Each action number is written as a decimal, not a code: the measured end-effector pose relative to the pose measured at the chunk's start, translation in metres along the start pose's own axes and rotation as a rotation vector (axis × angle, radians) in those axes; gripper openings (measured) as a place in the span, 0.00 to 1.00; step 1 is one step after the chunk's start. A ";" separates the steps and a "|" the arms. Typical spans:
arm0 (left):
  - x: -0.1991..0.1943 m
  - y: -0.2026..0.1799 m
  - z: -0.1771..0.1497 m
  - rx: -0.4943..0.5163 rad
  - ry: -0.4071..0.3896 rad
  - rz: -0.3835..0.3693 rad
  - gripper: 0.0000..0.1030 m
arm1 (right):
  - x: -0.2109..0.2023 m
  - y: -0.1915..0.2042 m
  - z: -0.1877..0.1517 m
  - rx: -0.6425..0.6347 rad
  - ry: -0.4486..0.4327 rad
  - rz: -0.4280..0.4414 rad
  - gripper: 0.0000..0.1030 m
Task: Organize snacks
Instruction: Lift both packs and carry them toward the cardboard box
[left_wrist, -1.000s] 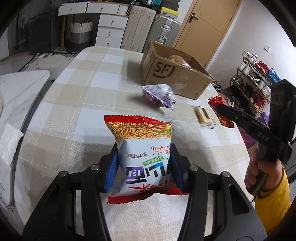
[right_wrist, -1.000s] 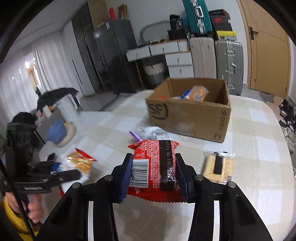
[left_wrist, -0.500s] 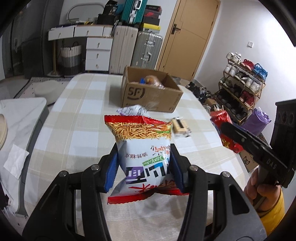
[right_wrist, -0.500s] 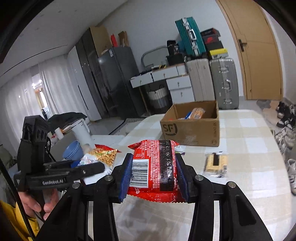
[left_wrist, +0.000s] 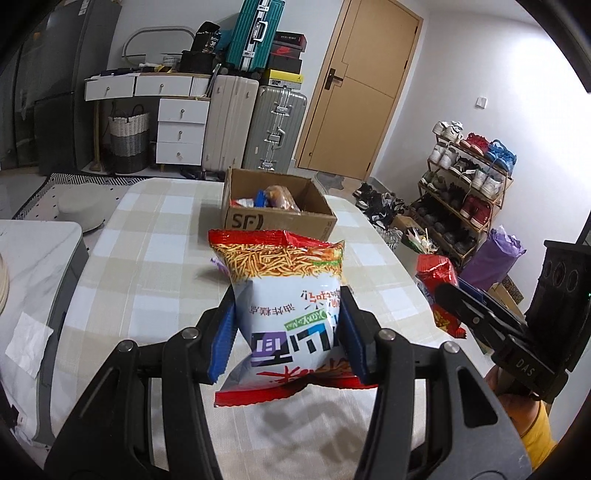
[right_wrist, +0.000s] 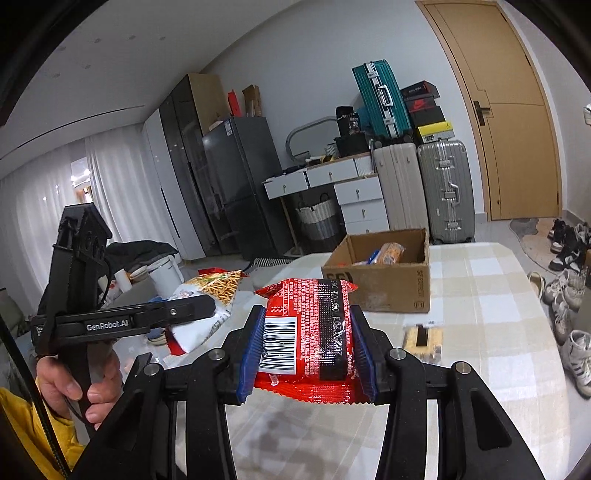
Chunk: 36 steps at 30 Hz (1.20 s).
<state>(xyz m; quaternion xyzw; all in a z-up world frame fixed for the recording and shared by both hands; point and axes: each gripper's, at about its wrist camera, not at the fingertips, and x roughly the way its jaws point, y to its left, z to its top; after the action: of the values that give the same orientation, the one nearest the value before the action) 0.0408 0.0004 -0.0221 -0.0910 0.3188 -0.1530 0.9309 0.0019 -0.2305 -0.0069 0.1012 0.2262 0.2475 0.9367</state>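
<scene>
my left gripper (left_wrist: 288, 332) is clamped on a white noodle snack bag (left_wrist: 284, 295), my right gripper (right_wrist: 306, 350) on a red packet (right_wrist: 306, 325). both are up over the checked table (left_wrist: 147, 258), cardboard box (left_wrist: 277, 218) at the far end.

- The noodle snack bag (left_wrist: 286, 291) is white with red ends and a picture of fried sticks. I hold it upside down above the table, short of the cardboard box (left_wrist: 277, 221).
- The red packet (right_wrist: 308, 332) shows its barcode side. I hold it upright, also short of the box.
- The cracker pack (right_wrist: 423, 338) lies flat just before the box.
- The box stands open with snacks inside.
</scene>
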 end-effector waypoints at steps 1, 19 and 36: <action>0.003 0.001 0.005 -0.001 -0.001 -0.001 0.46 | 0.002 -0.002 0.004 0.001 -0.004 -0.001 0.44; 0.086 0.003 0.125 0.028 -0.012 0.025 0.46 | 0.095 -0.043 0.115 -0.024 0.042 -0.045 0.44; 0.295 0.037 0.233 0.011 0.159 0.060 0.46 | 0.232 -0.120 0.169 0.059 0.200 -0.057 0.44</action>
<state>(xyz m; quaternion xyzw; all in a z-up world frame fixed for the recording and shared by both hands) 0.4148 -0.0488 -0.0171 -0.0640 0.3935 -0.1333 0.9074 0.3116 -0.2283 0.0190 0.0972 0.3287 0.2226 0.9127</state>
